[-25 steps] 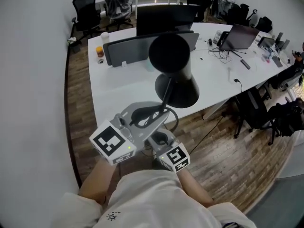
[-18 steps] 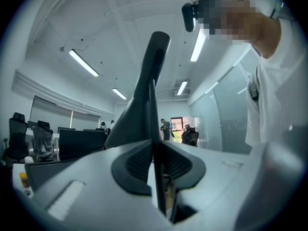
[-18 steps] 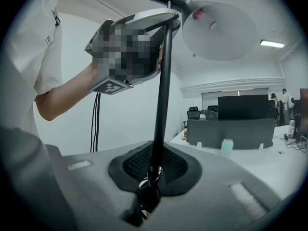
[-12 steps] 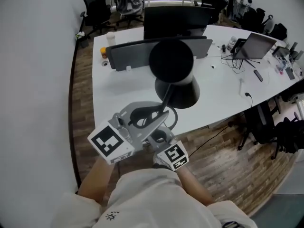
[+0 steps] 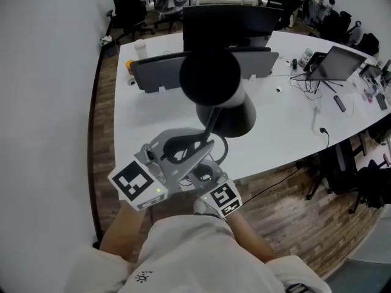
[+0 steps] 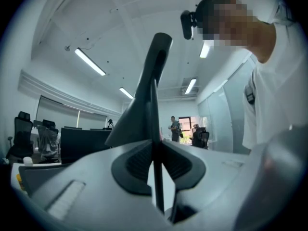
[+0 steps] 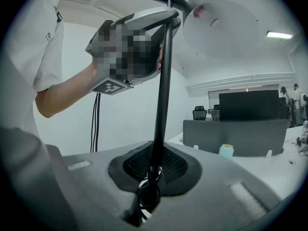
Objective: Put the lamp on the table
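- Tools: both are held out in front of the body, close together and pointing at the table [image 5: 153, 124].
- The left tool [image 5: 204, 144] is clamped on the lamp's [image 5: 225, 112] thin black stem [image 6: 155, 105]. The right tool [image 5: 204, 174] is clamped on the same stem [image 7: 163, 90] lower down, beside a coiled cable [image 7: 144, 189].
- Lamp: held in the air over the near part of the white table, with the black shade [image 5: 211, 75] uppermost.
- Edges: the table's near edge runs just ahead of the tools. A narrow strip of wooden floor [image 5: 104, 157] separates its left edge from the wall [image 5: 43, 102].
- Open room: bare table top lies beneath and to the left of the lamp. A grey divider panel [image 5: 159, 72] stands behind it, and a laptop [image 5: 333, 63] sits well to the right.
- Markings: each tool's cube [image 5: 135, 185] carries black-and-white squares. The print on the shirt [image 5: 143, 278] is too small to read.
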The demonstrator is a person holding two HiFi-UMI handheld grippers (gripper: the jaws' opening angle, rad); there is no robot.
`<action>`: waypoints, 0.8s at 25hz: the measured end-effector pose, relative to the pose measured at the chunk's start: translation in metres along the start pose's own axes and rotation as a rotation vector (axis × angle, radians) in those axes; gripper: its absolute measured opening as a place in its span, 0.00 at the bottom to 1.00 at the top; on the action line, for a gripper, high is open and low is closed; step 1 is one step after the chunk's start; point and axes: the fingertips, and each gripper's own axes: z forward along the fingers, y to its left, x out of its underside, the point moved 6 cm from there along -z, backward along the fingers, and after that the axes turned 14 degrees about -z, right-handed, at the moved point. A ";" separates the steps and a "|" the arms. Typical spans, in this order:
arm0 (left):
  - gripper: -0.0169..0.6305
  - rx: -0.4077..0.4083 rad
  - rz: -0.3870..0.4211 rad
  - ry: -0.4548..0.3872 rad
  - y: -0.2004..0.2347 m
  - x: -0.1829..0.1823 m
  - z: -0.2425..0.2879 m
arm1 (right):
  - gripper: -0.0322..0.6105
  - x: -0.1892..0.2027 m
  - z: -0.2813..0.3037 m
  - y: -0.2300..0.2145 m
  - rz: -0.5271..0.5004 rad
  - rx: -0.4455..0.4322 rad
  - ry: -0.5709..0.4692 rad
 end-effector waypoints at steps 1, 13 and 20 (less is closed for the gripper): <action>0.10 -0.005 -0.005 0.001 0.003 0.002 0.003 | 0.11 0.003 0.000 -0.004 0.001 -0.002 0.002; 0.10 -0.042 -0.021 0.059 0.016 0.011 0.024 | 0.11 0.020 0.005 -0.028 0.005 -0.008 -0.001; 0.10 -0.046 -0.072 0.077 0.043 0.007 0.024 | 0.11 0.022 0.031 -0.039 0.017 0.000 0.015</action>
